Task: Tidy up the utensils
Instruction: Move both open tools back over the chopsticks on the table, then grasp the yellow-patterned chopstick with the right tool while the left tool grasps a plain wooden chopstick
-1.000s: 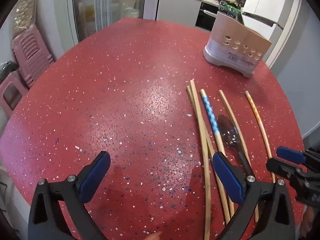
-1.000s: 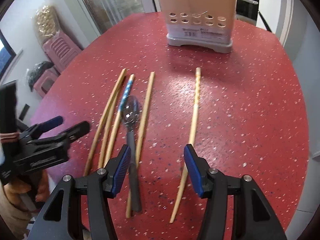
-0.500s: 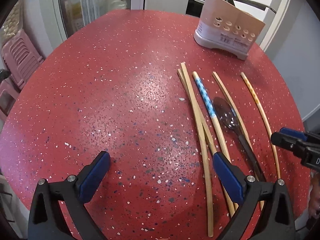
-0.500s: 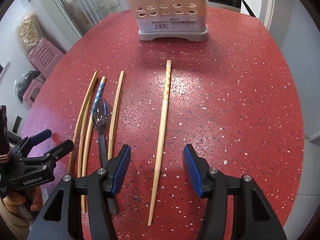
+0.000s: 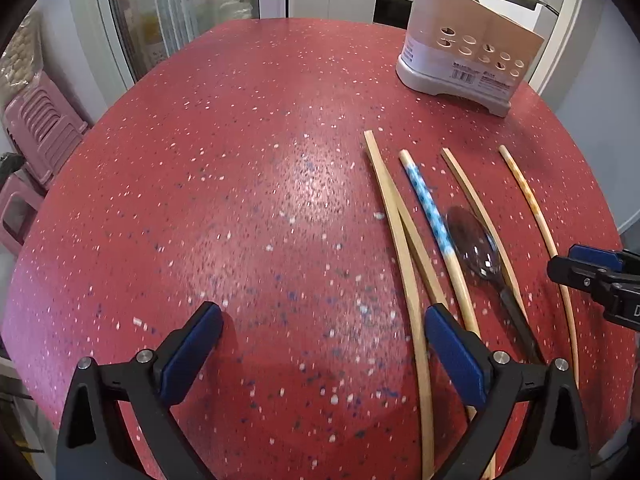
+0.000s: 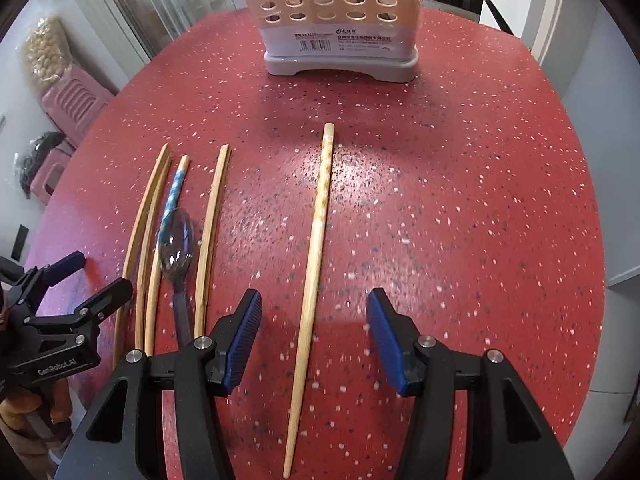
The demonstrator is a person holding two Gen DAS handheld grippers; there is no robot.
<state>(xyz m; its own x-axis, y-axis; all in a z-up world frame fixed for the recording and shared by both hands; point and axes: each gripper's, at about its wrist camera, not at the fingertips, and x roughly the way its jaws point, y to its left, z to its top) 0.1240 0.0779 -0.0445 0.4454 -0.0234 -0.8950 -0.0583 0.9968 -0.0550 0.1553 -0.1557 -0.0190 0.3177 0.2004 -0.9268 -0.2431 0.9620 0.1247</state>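
Several bamboo chopsticks lie side by side on the red speckled table [image 5: 240, 200]. One has a blue patterned upper half [image 5: 430, 212] [image 6: 174, 190]. A dark spoon [image 5: 476, 254] [image 6: 176, 250] rests among them. A lone chopstick [image 6: 316, 248] [image 5: 536, 216] lies apart on the right, running between the fingers of my right gripper [image 6: 314, 330], which stands open above it without touching. My left gripper [image 5: 320, 344] is open over bare table, its right finger above the leftmost chopsticks [image 5: 404, 248]. A beige utensil holder [image 6: 332, 20] [image 5: 464, 64] stands at the far edge.
Pink plastic stools [image 5: 36, 132] stand on the floor left of the table. Glass doors and kitchen cabinets sit behind. The table's rounded edge curves close on the right [image 6: 592, 240]. A hand [image 6: 24, 404] holds the left gripper at the lower left.
Both grippers have shifted forward and lower toward the table. The lone chopstick now sits centred between the right fingers. The holder looms larger in both views.
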